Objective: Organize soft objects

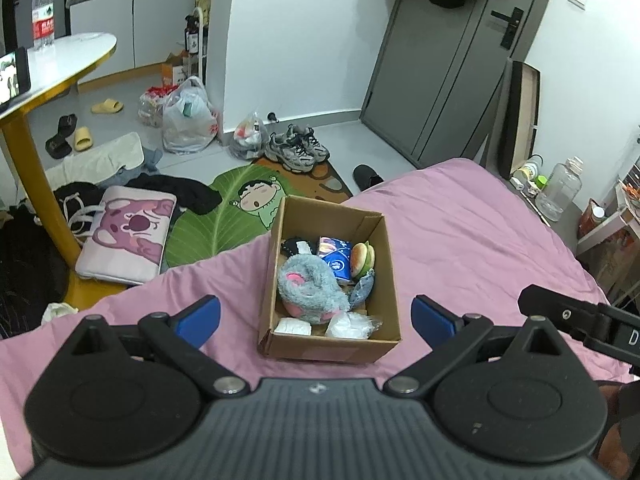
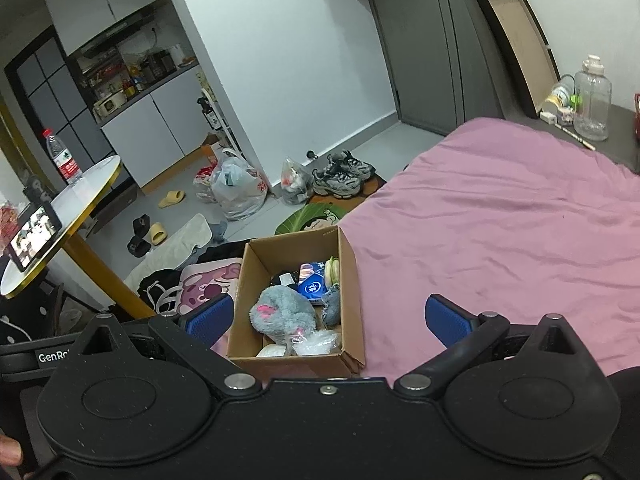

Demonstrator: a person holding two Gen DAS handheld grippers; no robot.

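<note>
- at the bed's left edge, near its foot corner, an open cardboard box [image 1: 332, 344] sits on the pink bedspread [image 1: 460, 240] and holds the soft things.
- inside it a grey-and-pink plush slipper [image 1: 308, 288] fills the middle, with a burger-shaped plush [image 1: 363, 260] against the right wall and a blue tissue pack [image 1: 335, 258] beside that toward the far end.
- a small grey plush [image 1: 363, 286] lies just in front of the burger, a dark item is tucked in the far left corner, and two white wrapped bundles [image 1: 348, 326] lie along the near wall.
- the left gripper [image 1: 316, 316] hangs over the box's near edge with its jaws spread wide and nothing between them.
- the right gripper [image 2: 328, 318] is equally wide apart and empty, over the near right corner of the box; its black finger link shows at the right edge of the left view.
- judging by the bare bedspread around the box, the gathering looks close to done; what remains is probably tidying the contents.
- to do that well, come straight down on one item, pinch the plush at its bulk rather than a loose edge, and keep the other gripper clear of the thin cardboard walls so the box doesn't slide toward the bed's edge.
</note>
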